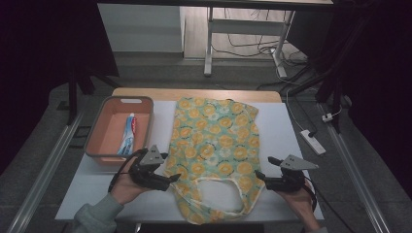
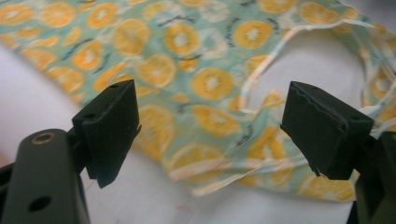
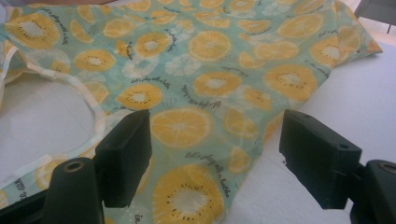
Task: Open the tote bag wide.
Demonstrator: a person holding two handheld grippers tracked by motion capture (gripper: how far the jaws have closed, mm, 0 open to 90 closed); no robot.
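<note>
A teal cloth bag printed with orange slices [image 1: 214, 141] lies flat on the white table [image 1: 286, 126], its looped handles toward the near edge. My left gripper [image 1: 171, 180] is open at the bag's near left corner, its jaws spread over the printed cloth [image 2: 196, 88] close above it. My right gripper [image 1: 258, 175] is open at the bag's near right edge, jaws straddling the fabric [image 3: 210, 93]. Neither holds anything. One white-edged handle [image 3: 88, 100] curves off to the left in the right gripper view.
An orange basket [image 1: 95, 154] stands at the table's left with a toothpaste tube [image 1: 129, 133] lying inside. A power strip [image 1: 313, 141] and cables lie on the floor at the right. A desk frame [image 1: 243, 39] stands beyond the table.
</note>
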